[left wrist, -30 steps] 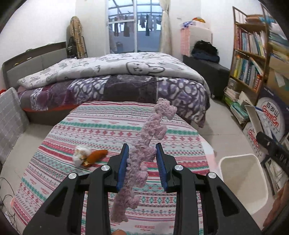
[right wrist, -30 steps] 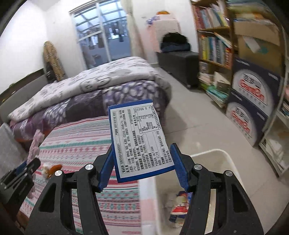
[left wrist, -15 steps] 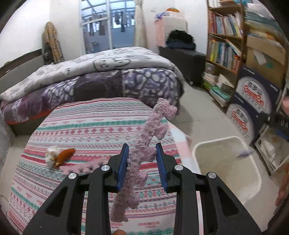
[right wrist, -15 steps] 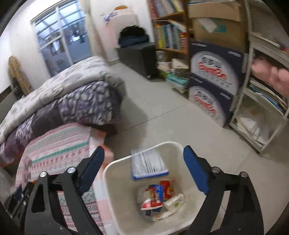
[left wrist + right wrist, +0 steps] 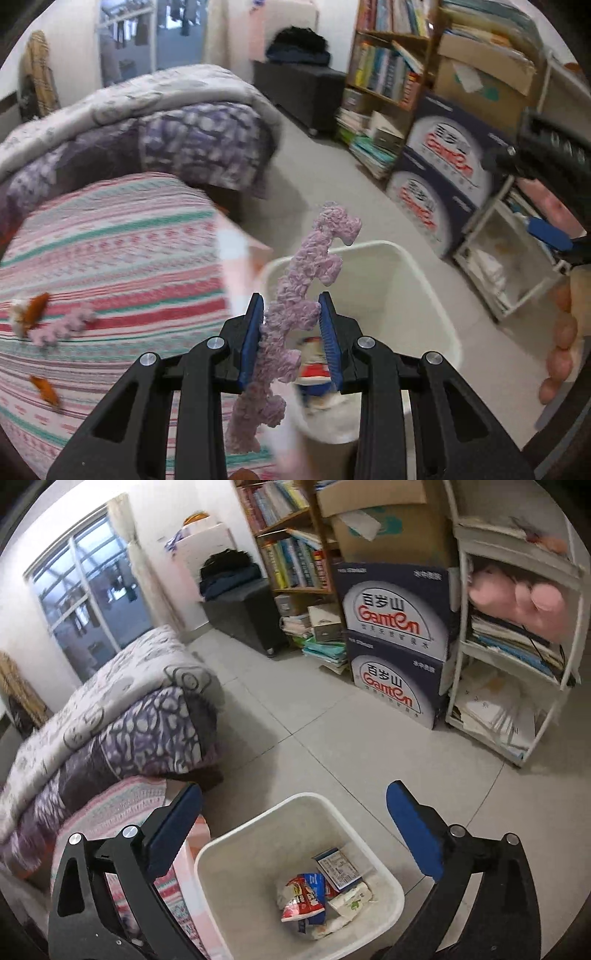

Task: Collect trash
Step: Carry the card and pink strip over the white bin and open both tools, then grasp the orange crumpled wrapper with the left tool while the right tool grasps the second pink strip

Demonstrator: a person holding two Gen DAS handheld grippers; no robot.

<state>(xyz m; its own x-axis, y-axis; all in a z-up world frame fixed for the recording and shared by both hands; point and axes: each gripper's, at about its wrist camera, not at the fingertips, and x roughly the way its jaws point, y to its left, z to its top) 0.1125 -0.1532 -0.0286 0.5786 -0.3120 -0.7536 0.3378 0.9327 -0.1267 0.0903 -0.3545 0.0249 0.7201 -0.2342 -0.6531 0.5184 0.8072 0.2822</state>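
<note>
My left gripper is shut on a long pink fuzzy strip and holds it upright above the near rim of the white trash bin. My right gripper is open and empty above the same bin. The blue-edged card lies inside the bin on several wrappers. On the striped tablecloth lie a second pink fuzzy piece, a white and orange scrap and a small orange scrap.
A bed with a purple and grey quilt stands behind the table. Stacked Ganten boxes, a bookshelf and a white rack line the right wall. Tiled floor lies around the bin.
My right gripper opened and the blue-edged card fell into the bin. My left gripper swung right with the pink strip, from over the table to over the bin.
</note>
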